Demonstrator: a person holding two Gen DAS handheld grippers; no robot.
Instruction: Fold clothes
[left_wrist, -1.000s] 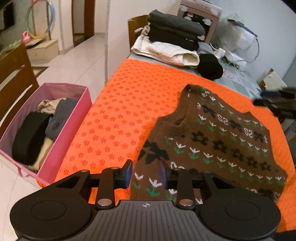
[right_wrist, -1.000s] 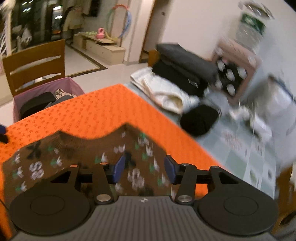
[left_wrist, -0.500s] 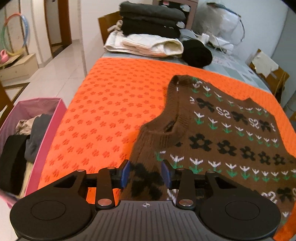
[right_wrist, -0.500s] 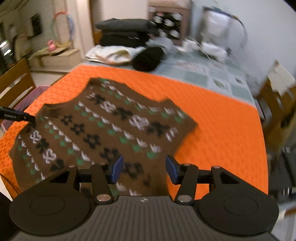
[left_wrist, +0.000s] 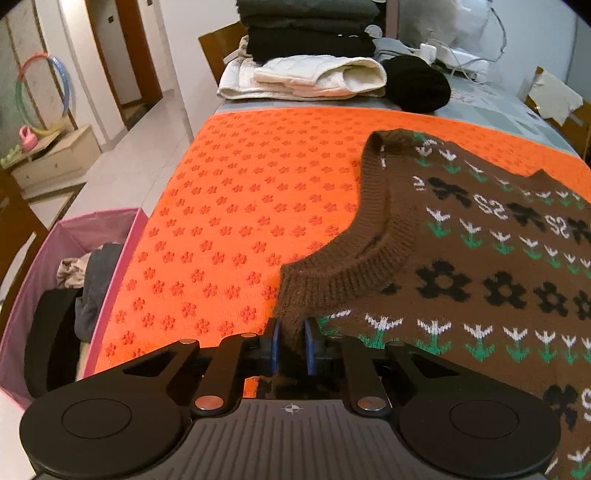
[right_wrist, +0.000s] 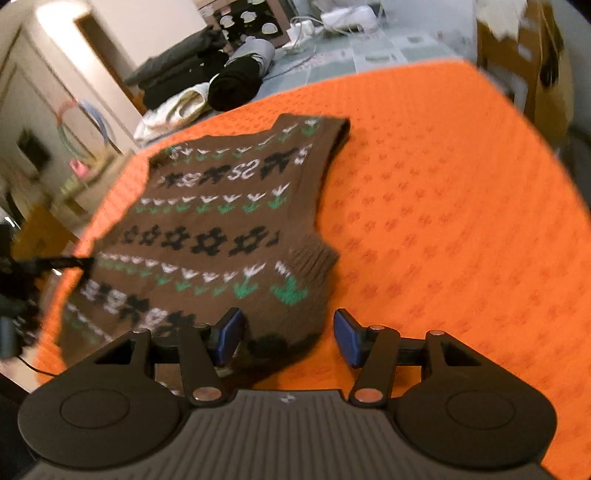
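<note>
A brown knitted vest (left_wrist: 480, 258) with black flowers and white-green tulips lies spread on the orange floral cloth (left_wrist: 240, 206). In the left wrist view my left gripper (left_wrist: 291, 345) is shut on the vest's near shoulder, just below the ribbed neckline (left_wrist: 369, 254). Seen from the right wrist, the vest (right_wrist: 221, 229) stretches away to the left. My right gripper (right_wrist: 288, 338) hangs open over its near corner by the armhole, and the cloth lies between the blue pads (right_wrist: 347, 336) without being pinched. The left gripper's tip (right_wrist: 74, 263) shows at the far left.
A pink bin (left_wrist: 74, 295) of clothes stands on the floor left of the table. Folded dark and cream garments (left_wrist: 306, 55) and a black bundle (left_wrist: 417, 88) are stacked at the far end. A wooden chair (right_wrist: 524, 62) stands at the right side.
My left gripper has closed on the vest's shoulder, where it stood open before. My right gripper has swung round and come down low over the vest's near corner, still open.
</note>
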